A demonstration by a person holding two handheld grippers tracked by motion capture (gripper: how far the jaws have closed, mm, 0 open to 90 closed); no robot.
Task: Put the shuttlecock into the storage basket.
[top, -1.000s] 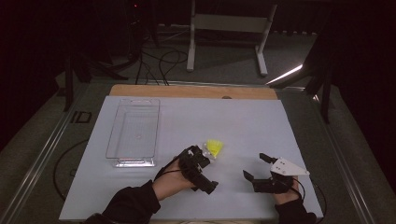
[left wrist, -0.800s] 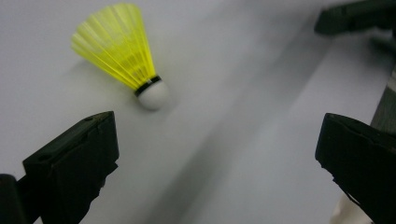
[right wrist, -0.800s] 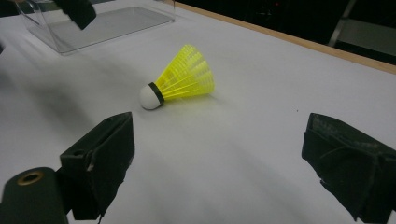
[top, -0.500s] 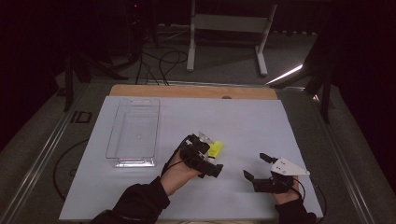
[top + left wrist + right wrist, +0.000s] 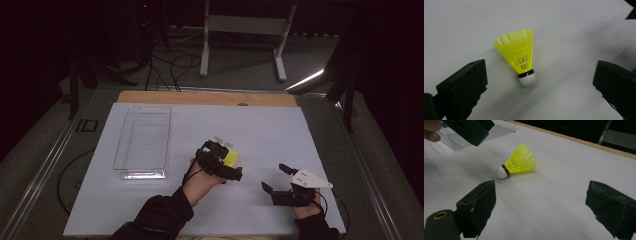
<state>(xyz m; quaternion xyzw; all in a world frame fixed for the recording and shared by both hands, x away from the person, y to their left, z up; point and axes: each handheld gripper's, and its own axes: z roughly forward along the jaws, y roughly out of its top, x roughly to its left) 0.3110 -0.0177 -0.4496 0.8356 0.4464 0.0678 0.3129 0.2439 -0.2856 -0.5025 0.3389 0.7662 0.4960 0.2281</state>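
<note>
A yellow shuttlecock point(image 5: 520, 56) with a white cork tip lies on its side on the white table point(image 5: 260, 130). My left gripper point(image 5: 222, 161) hovers just above it, open, and the shuttlecock point(image 5: 232, 158) peeks out at its right side. In the left gripper view the shuttlecock lies between and beyond the two wide-spread jaws of my left gripper point(image 5: 539, 82). My right gripper point(image 5: 276, 178) rests open near the front right, with nothing in it. From the right gripper point(image 5: 544, 202) view the shuttlecock point(image 5: 520, 163) lies ahead, its cork pointing left.
A clear plastic tray point(image 5: 144, 140) stands on the left half of the table, with nothing inside. Its corner point(image 5: 499, 128) shows behind the left gripper point(image 5: 471, 128). A wooden strip point(image 5: 205, 98) edges the far side. Dark floor, cables and a stand lie beyond.
My left gripper has moved forward and to the right, and is now over the shuttlecock. The shuttlecock and the right gripper have stayed in place.
</note>
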